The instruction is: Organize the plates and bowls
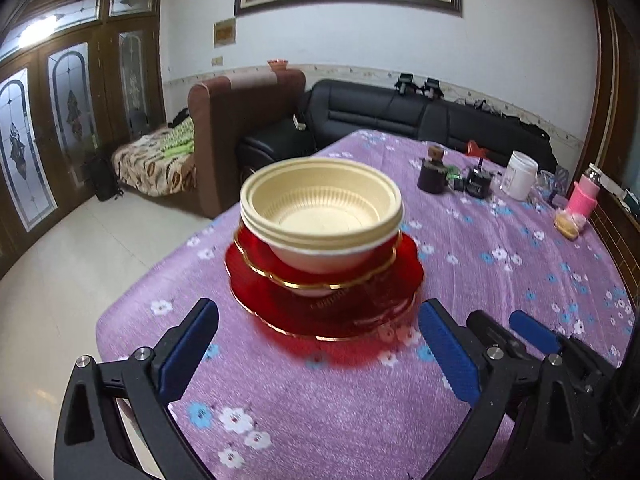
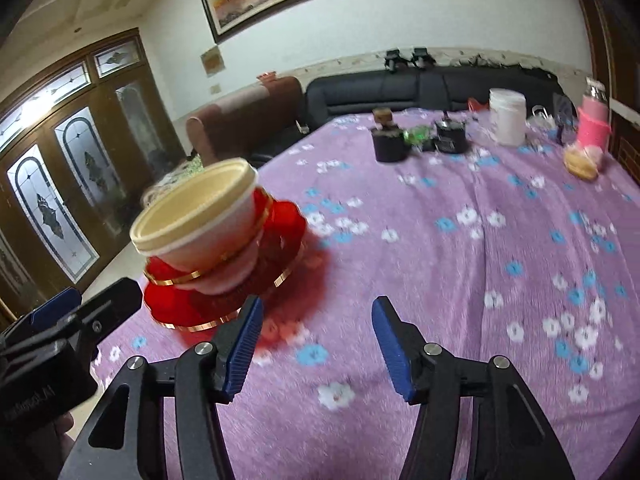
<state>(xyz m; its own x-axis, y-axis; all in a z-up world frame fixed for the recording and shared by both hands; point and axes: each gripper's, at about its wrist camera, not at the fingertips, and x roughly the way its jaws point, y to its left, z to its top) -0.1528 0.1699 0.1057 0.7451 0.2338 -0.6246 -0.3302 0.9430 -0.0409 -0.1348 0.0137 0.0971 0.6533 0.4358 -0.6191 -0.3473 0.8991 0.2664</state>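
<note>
- The stack sits near the left edge of the table [image 1: 500, 216], on its purple cloth: cream bowls [image 1: 320, 208] nested in one another, on red plates [image 1: 332, 300] with gold rims.
- Left gripper [image 1: 318, 344] is spread wide and holds nothing; its blue pads [image 1: 188, 350] flank the near rim of the plates but stand apart from it.
- Right gripper [image 2: 316, 342] is also spread and empty, over bare cloth just right of the stack; only its left finger tip overlaps the plate edge in view, and I cannot tell if it touches.
- Axis: the stack has no long side; its axis runs up through the bowl mouths, which face up. In the right view it looks tipped toward the left, though the fisheye may add to that.
- Risk: the upper plate [image 1: 316, 268] sits off-centre on the lower one, shifted far and left, so the pile looks uneven. A nudge from either finger could slide the bowls off.
- Risk: the stack is close to the table's left edge, with floor beyond. A push leftward could send it over.
- Risk: the plates look thin and glossy, so a pinch on one rim may slip, or lift only the top plate and spill the bowls.
- Risk: the cloth is soft and may bunch if a finger drags under the rim.
- Far right, a dark jar [image 1: 433, 172], white tub [image 1: 519, 176] and pink bottle [image 1: 585, 196] stand well apart from the stack and seem out of harm's way.
</note>
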